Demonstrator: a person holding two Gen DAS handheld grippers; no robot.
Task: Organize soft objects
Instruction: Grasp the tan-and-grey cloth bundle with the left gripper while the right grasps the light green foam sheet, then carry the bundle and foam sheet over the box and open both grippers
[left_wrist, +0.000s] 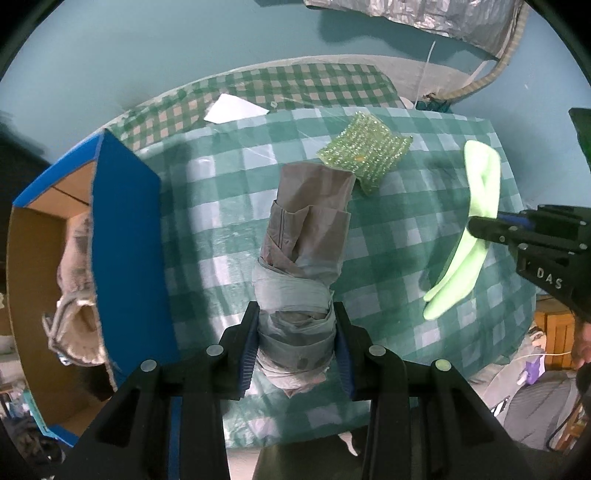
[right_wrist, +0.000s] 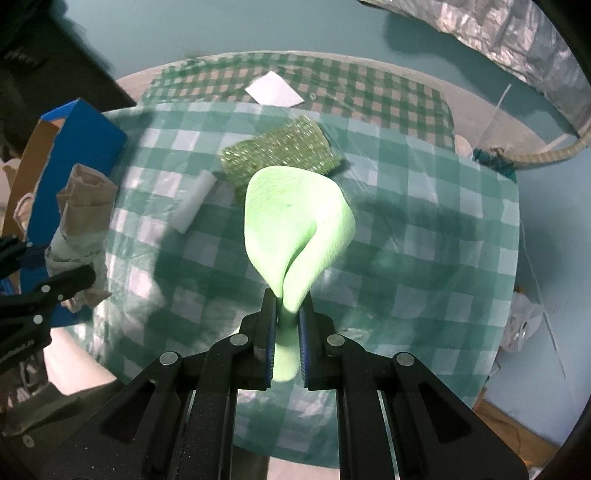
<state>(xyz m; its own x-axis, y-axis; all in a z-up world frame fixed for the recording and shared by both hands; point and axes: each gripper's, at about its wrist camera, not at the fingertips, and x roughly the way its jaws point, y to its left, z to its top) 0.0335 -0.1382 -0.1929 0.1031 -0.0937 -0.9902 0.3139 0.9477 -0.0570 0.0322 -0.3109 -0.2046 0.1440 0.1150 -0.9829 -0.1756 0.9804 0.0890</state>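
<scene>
Blue box (left_wrist: 125, 236) walls the left; open tablecloth (left_wrist: 388, 258) (checked) between grippers.

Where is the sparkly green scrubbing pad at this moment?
The sparkly green pad lies flat on the checked tablecloth, toward the far side. In the left wrist view it is just beyond the rolled grey cloth.

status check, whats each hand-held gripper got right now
Left hand-held gripper shut on rolled grey cloth, beside blue box. Right hand-held gripper shut on green foam sheet. Sparkly scrubber still on table.
</scene>
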